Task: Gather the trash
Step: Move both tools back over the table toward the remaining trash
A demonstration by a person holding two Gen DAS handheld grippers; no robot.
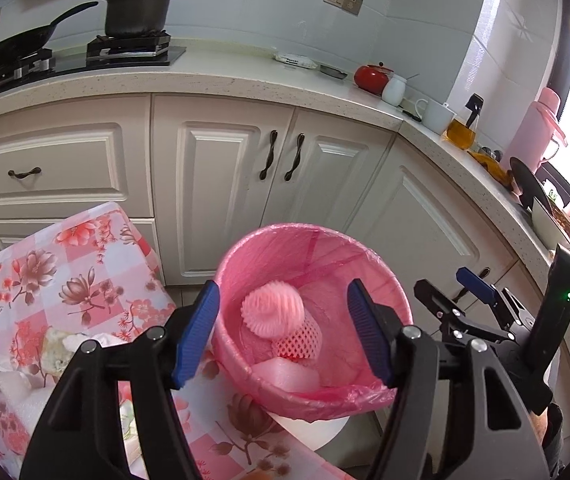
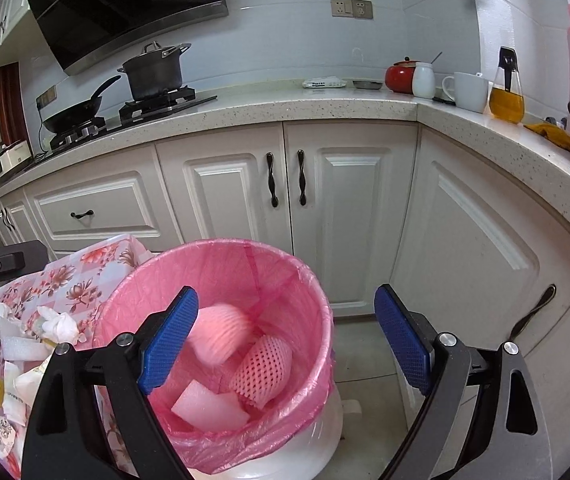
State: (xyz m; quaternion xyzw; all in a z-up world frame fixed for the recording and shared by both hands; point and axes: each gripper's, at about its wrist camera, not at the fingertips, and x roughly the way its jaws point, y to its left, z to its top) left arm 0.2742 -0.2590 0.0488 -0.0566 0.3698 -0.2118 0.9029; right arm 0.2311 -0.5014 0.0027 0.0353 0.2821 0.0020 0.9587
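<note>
Evidently both tools hang over the waste bin (image 2: 317,292) because that is where the rubbish goes: each points down into its mouth, so anything let go falls inside rather than onto the floor. The left gripper (image 1: 283,332) has its blue pads spread with nothing between them; a blurred pink foam net (image 1: 271,308) below it appears to be dropping into the bin, which would suit a release made straight above the opening. The right gripper (image 2: 285,340) is spread wide and carries nothing either; in its view the same blurred net (image 2: 219,334) shows just past its left pad.

The bin stands on the floor against the near corner of the worktop (image 2: 97,264), which is covered in a pink flowered cloth, so the carry from the pile to the bin is short. A pink bag (image 1: 325,396) lines it and is folded over the rim, which should let the whole lot be lifted out later. Inside lie a second foam net (image 2: 261,372) with open mesh, on its side towards the right wall, and a pale foam sheet (image 2: 209,404) at the bottom, nearer the camera. The bin looks far from full.

Uncollected trash remains on the worktop: crumpled white tissue (image 2: 59,326), a foam piece (image 2: 19,344), and wrappers (image 2: 9,400) along its left edge. I judge the task partly done.
</note>
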